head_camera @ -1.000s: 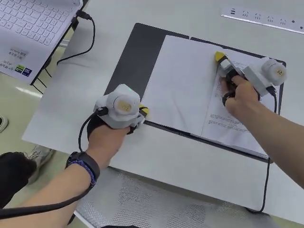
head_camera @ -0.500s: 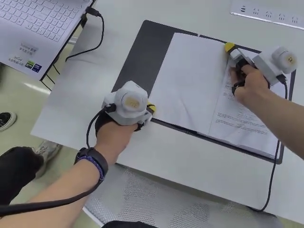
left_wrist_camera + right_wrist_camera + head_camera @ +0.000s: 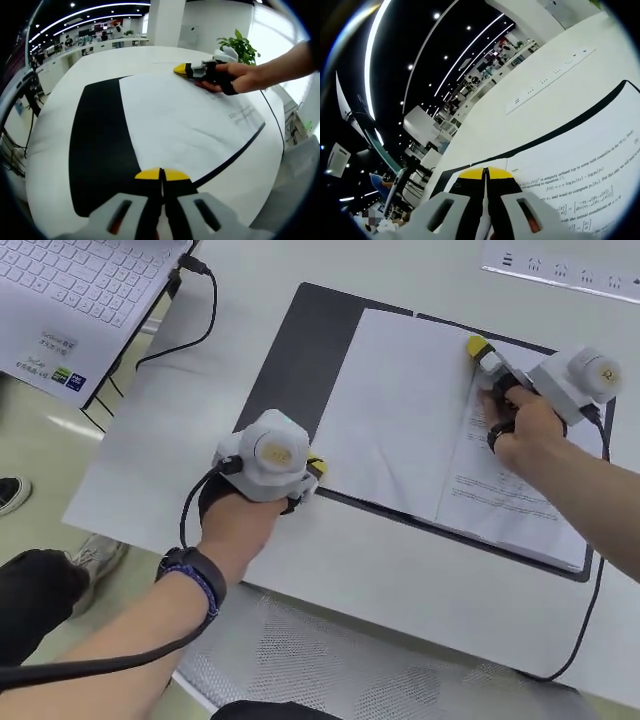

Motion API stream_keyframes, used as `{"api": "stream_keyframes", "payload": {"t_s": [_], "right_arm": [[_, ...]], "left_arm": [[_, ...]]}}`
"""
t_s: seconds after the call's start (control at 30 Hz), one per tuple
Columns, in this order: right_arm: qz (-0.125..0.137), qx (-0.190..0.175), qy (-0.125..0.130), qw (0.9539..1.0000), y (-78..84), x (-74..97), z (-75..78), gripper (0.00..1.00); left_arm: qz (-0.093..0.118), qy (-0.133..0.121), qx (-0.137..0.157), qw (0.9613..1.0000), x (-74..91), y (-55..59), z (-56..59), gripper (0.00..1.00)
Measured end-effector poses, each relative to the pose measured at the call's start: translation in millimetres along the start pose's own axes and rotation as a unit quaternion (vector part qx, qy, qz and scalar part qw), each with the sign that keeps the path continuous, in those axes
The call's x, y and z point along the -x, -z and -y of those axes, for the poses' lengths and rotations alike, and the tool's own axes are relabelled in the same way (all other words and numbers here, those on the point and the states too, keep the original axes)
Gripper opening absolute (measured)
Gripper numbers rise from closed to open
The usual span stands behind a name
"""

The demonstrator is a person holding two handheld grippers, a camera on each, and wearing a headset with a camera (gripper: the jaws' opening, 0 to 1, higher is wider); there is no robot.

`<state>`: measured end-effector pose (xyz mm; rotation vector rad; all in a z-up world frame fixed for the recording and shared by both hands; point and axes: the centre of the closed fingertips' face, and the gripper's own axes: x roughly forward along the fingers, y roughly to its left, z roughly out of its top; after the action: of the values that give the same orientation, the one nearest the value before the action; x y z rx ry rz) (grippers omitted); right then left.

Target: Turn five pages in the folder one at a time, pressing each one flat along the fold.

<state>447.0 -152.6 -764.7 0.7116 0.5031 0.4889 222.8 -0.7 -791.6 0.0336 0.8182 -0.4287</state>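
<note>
Black folder with white paper pages (image 3: 300,360) is lying open across the upper middle of the head view, on the white table (image 3: 400,575). Left gripper (image 3: 314,469), jaws pinched fully together with nothing in them, sits right at the bottom corner of the blank page (image 3: 400,400). Right gripper (image 3: 478,346), also closed and empty, is at the top of the fold, upper right, next to the printed page (image 3: 510,490).
</note>
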Motion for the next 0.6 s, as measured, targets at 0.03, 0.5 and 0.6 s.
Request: {"api": "stream_keyframes", "payload": {"t_s": [0.03,0.5,0.6], "right_arm": [[-0.001,0.000,-0.002,1.0000,1.0,2.1,-2.3,0.00],[-0.022,0.011,-0.035,0.9991,20.5,28.5,-17.1,0.00],[-0.029,0.010,-0.044,0.9986,26.0,35.2,-17.6,0.00]], "left_arm": [[0.000,0.000,-0.001,1.0000,0.0,0.1,0.0,0.00],[0.000,0.000,-0.001,1.0000,1.9,0.3,1.0,0.00],[0.001,0.001,-0.001,1.0000,2.5,0.4,1.2,0.00]]}}
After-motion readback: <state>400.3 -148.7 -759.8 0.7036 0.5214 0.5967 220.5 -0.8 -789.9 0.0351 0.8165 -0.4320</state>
